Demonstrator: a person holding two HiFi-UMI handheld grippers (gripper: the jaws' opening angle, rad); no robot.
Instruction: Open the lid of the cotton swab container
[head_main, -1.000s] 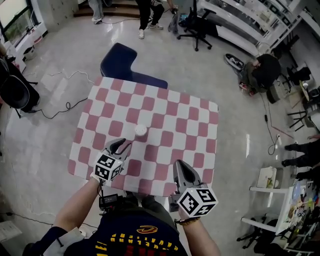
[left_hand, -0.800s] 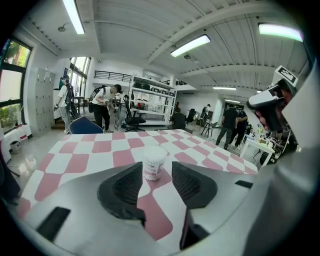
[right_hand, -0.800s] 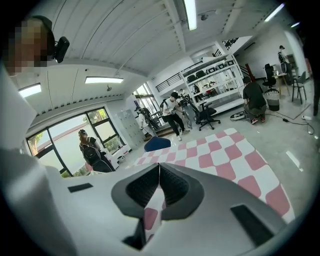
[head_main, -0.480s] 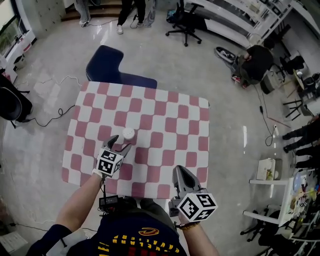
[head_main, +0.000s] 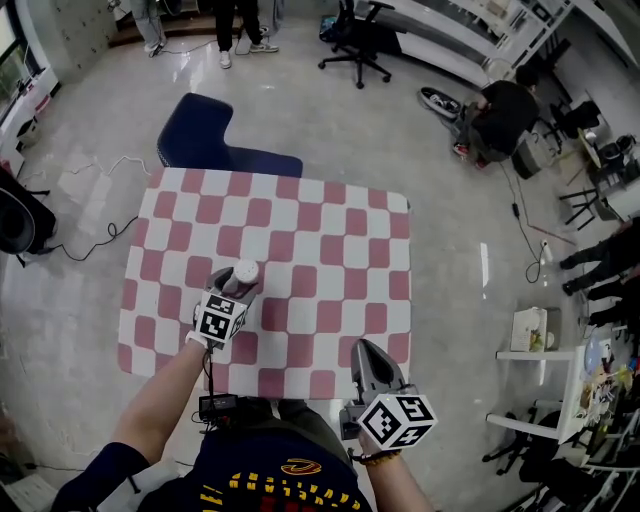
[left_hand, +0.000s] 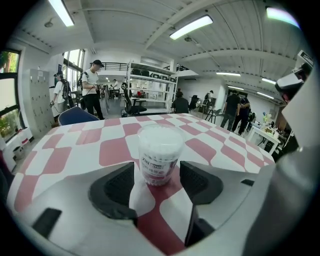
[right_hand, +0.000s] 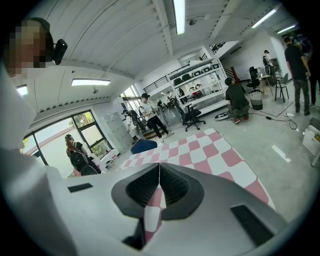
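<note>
The red-and-white checked desk stands on a pale floor. The right gripper hangs over the desk's near edge, right of centre, with its fingers pressed together on nothing. At the near left, the left gripper has just been opening. Its fingers stand apart on either side of the cotton swab container without pressing it. The container stands upright on the desk with its lid on.

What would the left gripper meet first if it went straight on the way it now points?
The swab container, upright on the table. The left gripper's fingers have just been opening; it stands about at their tips, untouched, I think.
</note>
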